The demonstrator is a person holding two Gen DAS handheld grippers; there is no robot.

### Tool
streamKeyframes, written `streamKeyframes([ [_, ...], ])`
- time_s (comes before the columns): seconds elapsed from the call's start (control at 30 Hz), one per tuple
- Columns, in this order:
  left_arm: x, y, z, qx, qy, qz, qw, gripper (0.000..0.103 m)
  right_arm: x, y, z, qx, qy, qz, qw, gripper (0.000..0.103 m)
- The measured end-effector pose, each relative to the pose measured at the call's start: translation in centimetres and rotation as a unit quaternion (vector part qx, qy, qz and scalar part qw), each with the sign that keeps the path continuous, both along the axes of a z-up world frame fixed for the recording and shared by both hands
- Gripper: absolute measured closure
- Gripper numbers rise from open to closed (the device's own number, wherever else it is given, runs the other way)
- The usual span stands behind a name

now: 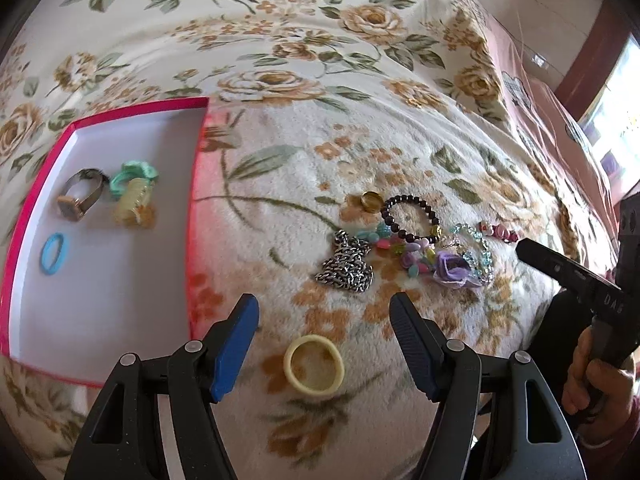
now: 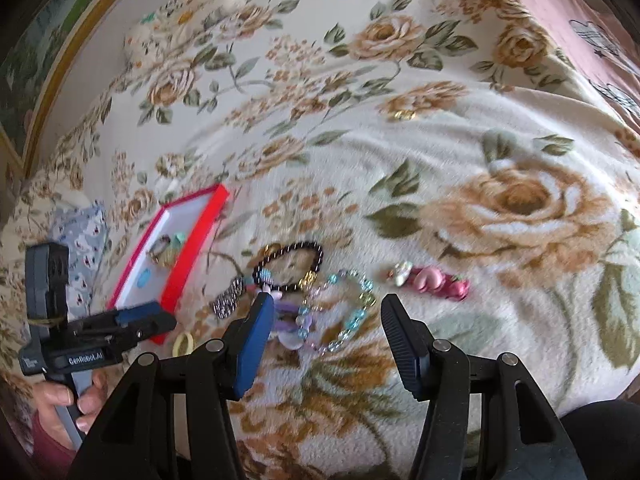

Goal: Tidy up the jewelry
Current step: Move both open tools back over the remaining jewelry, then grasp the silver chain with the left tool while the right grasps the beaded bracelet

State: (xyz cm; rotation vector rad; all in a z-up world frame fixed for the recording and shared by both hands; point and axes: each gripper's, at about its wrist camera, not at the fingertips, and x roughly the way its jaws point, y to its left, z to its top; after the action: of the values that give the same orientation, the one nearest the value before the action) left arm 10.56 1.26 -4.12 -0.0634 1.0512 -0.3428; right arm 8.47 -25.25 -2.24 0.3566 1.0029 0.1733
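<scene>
Directly between the spread, empty left gripper (image 1: 324,344) fingers, low in the frame, lies a pale yellow ring (image 1: 314,365) on the fleece blanket (image 1: 280,248): probably light, rigid and slippery, best pinched across its band. The right gripper (image 2: 328,340) hovers open and empty over the bead bracelet (image 2: 352,312). At left sits the red tray (image 1: 196,208).

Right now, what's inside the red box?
Inside the red box: a watch, a mint scrunchie, a yellowish hair clip and a blue ring. Its near end runs out of view.
</scene>
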Motion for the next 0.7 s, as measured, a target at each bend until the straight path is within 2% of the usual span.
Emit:
streamKeyframes([
  [0.17, 1.5, -1.9, -1.6, 0.017, 0.004, -0.022, 0.9996, 0.036, 0.6, 1.0, -1.5, -0.026, 0.025, 0.014, 0.999, 0.047],
  [0.3, 3.3, -3.2, -3.0, 0.029, 0.012, -0.035, 0.9989, 0.037, 1.4, 1.5, -3.2, -0.035, 0.046, 0.016, 0.998, 0.058],
  [0.37, 4.2, -3.8, -3.9, 0.035, 0.018, -0.039, 0.9985, 0.044, 1.7, 1.8, -3.8, -0.038, 0.051, 0.019, 0.998, 0.061],
  [0.43, 4.6, -4.5, -4.5, 0.049, 0.015, -0.046, 0.9976, 0.060, 1.9, 2.0, -4.2, -0.049, 0.048, 0.021, 0.997, 0.071],
  [0.47, 4.6, -4.8, -4.6, 0.055, 0.007, -0.052, 0.9971, 0.065, 2.0, 2.1, -4.3, -0.058, 0.049, 0.020, 0.997, 0.082],
  [0.5, 4.5, -5.0, -4.7, 0.058, 0.002, -0.058, 0.9966, 0.076, 2.1, 2.1, -4.4, -0.060, 0.050, 0.019, 0.997, 0.088],
  [0.53, 4.5, -5.3, -4.7, 0.062, -0.002, -0.064, 0.9960, 0.083, 2.1, 2.0, -4.5, -0.057, 0.050, 0.018, 0.997, 0.090],
  [0.57, 4.4, -5.5, -4.7, 0.063, -0.005, -0.069, 0.9956, 0.085, 2.2, 1.9, -4.5, -0.057, 0.049, 0.016, 0.997, 0.095],
  [0.7, 4.1, -4.9, -4.0, 0.039, -0.011, -0.077, 0.9962, 0.091, 2.1, 1.8, -3.8, -0.058, 0.036, 0.015, 0.998, 0.096],
])
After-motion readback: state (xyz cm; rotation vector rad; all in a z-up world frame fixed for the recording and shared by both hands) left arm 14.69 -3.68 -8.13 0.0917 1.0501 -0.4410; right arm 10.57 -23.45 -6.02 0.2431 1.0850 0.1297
